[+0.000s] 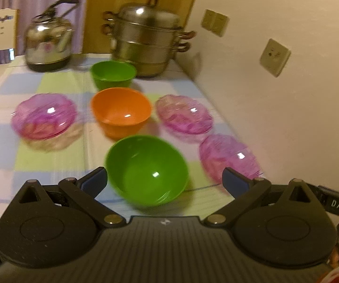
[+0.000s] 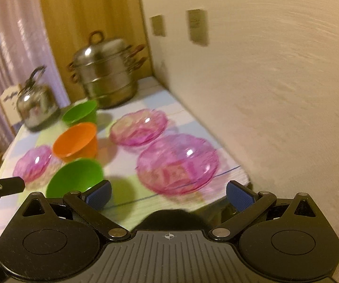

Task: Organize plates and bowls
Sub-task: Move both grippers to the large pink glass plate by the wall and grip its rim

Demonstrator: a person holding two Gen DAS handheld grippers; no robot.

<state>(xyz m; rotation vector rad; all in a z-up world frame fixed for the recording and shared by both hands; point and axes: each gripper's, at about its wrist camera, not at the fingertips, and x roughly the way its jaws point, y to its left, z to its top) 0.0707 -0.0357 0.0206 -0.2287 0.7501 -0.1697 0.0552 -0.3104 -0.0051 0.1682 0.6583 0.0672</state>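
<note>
Both grippers hover over the near edge of the surface (image 1: 51, 160), and nothing is picked up yet, so the work looks to be at its very start. The left gripper (image 1: 164, 180) has its jaws spread wide, with the near green bowl (image 1: 147, 169) low in the centre of its frame, just ahead of them. The right gripper (image 2: 168, 192) also has its jaws spread and empty, and it faces the near pink plate (image 2: 177, 162) in the lower middle of its frame. Behind stand an orange bowl (image 1: 121, 112) and a far green bowl (image 1: 112, 73) in one row, with two more pink plates (image 1: 44, 115) at the sides. I think the next move needs one rim taken between the jaws, then nesting bowl into bowl and plate onto plate; the pictures are blurred.
</note>
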